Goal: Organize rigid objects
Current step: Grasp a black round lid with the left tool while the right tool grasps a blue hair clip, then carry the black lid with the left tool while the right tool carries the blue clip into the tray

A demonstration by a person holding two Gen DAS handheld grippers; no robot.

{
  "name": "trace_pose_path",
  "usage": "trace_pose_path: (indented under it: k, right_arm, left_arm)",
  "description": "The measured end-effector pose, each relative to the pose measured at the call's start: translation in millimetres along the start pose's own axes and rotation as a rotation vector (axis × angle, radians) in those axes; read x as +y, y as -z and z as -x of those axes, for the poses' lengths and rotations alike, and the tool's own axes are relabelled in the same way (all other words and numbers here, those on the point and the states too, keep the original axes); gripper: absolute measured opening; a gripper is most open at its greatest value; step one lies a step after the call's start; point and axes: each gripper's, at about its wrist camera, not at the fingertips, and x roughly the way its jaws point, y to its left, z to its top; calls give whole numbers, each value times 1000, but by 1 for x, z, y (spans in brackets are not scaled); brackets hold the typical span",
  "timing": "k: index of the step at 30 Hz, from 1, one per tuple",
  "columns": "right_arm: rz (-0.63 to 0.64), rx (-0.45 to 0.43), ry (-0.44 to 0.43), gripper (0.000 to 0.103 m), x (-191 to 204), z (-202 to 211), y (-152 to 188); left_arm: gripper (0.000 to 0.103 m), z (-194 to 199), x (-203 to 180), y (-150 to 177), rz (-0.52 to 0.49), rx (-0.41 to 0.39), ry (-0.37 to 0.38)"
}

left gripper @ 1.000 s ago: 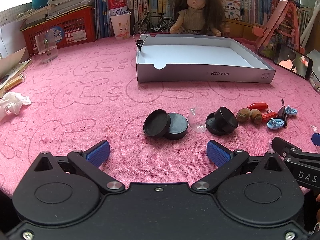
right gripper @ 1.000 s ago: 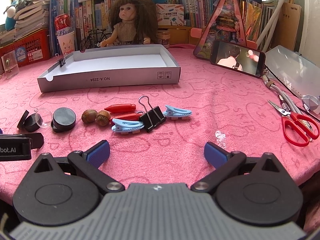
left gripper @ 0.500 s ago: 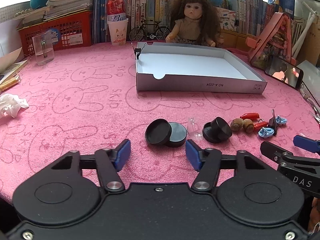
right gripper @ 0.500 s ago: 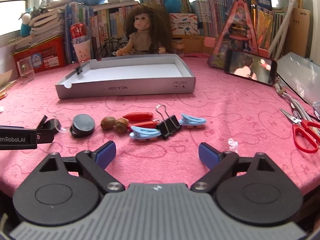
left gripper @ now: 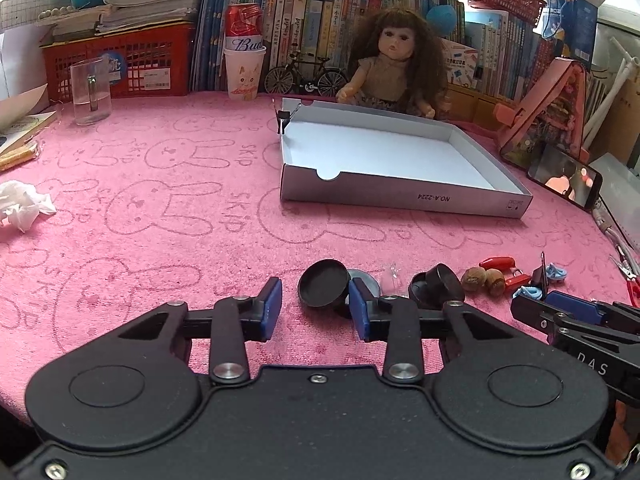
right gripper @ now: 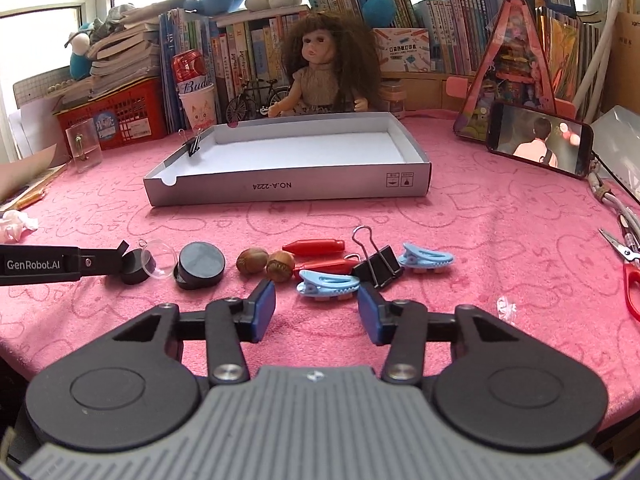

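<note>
My left gripper point(left gripper: 315, 310) hangs low over the pink cloth with its jaws closing. A black round lid point(left gripper: 323, 288) leans on a grey-topped case just past its blue pads, and neither pad touches it. Further right lie a clear dome point(left gripper: 390, 276), a second black case point(left gripper: 438, 282) and two hazelnuts point(left gripper: 474, 279). My right gripper point(right gripper: 317, 310) is also closing, with a blue clip point(right gripper: 328, 284) just ahead of its pads, untouched. Near it lie red clips point(right gripper: 314, 246), a black binder clip point(right gripper: 378, 262) and another blue clip point(right gripper: 426, 258). The white box point(right gripper: 288, 190) stands behind them.
A doll point(right gripper: 324, 68) sits behind the box, with books and a red basket point(left gripper: 120, 60) along the back. A phone point(right gripper: 538, 144) leans at the right, and red scissors point(right gripper: 630, 276) lie at the right edge. A glass cup point(left gripper: 90, 96) and crumpled tissue point(left gripper: 24, 208) are at the left.
Both grippers' jaws have narrowed from wide open. The left gripper has come up to the black lid. The right one now has the blue clip just ahead of its pads.
</note>
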Motion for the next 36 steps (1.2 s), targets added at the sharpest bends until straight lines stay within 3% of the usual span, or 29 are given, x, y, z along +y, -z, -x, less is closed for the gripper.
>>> trace_pose_path:
  k: [19,24,27,36]
  right_arm:
    - [4,-5,11,59,-3,-14,-4]
    - [-8,-34,21,43,-2,-8,-1]
    - [-9,-59,27,43,-2,-4,-1]
    - [-1,-90,36,43,-1,0,-6]
  left_arm:
    - [36,-7,5,0,49,-5,3]
    - [36,-11,9,-1,89,-14,13]
    - [34,-15,14,-1,138,-15,29]
    - [29,-11,8,-5,103,-45,29]
